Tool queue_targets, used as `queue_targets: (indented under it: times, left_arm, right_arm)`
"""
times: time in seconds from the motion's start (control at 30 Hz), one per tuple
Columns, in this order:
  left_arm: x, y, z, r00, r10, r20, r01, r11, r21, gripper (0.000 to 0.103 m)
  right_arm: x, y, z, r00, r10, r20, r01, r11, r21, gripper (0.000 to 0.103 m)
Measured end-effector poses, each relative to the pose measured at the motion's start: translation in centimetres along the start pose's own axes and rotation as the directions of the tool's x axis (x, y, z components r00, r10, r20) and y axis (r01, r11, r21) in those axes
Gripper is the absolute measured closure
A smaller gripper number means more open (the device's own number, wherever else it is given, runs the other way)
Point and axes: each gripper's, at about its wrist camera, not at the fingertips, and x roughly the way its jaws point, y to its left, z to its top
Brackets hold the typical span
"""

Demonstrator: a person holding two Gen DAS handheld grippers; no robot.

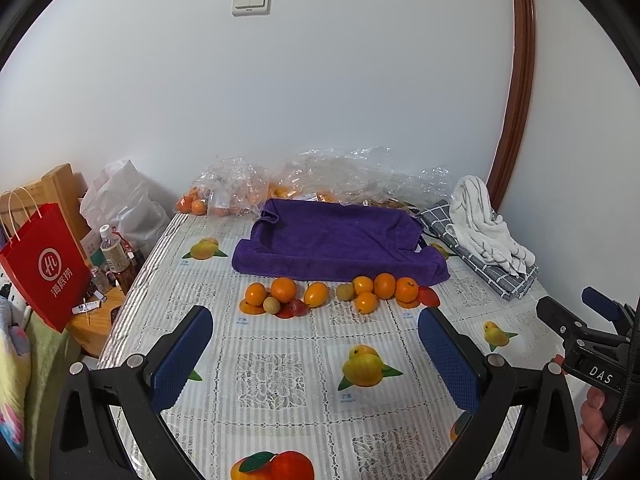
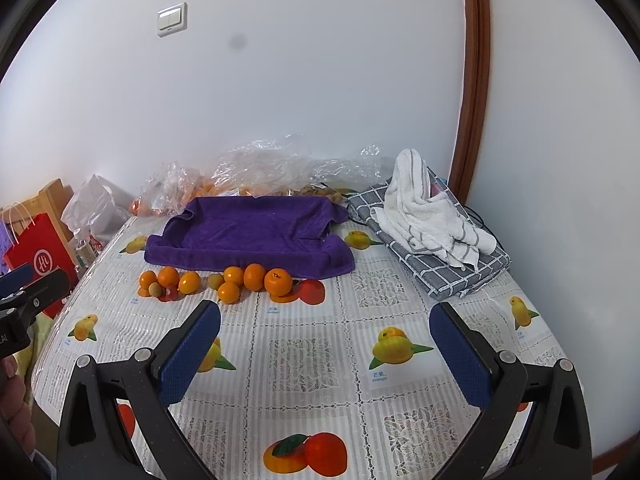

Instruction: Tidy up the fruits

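Purple terry cloth, a towel (image 1: pixel 340 246) draped over what looks like a shallow tray, is our landmark on the counter (image 1: pixel 280 380), whose cover is a lace-patterned cloth printed with fruit pictures. Along the towel's near edge we see the loose fruits in two clusters. The left cluster (image 1: pixel 276 296) holds small oranges, a pale round fruit and a dark red one; the right cluster (image 1: pixel 380 290) holds more oranges and another pale fruit, all touching or just beside one another. Behind the towel lie crumpled clear plastic bags (image 1: pixel 320 176) with more oranges inside. To the towel's right a white striped cloth (image 2: pixel 428 212) sits on a folded grey checked cloth (image 2: pixel 452 268). Off the counter, far left of the towel, stands a red paper bag (image 1: pixel 44 268).

Our left claw (image 1: pixel 316 356) hovers nearer us than the fruit with its blue pads wide apart, gripping nothing. Our right claw (image 2: pixel 326 354) does likewise, spread wide and bare, well short of the fruits.
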Motion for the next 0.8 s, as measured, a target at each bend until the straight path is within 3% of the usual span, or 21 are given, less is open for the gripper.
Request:
queue_targets:
  times: [0.8]
  left_arm:
    - [-0.43, 0.82, 0.77, 1.000, -0.017, -0.002, 0.017, 1.000, -0.011, 0.000]
  right_arm:
    - [-0.05, 0.90, 0.30, 1.000, 0.004, -0.001, -0.004, 1.000, -0.015, 0.000]
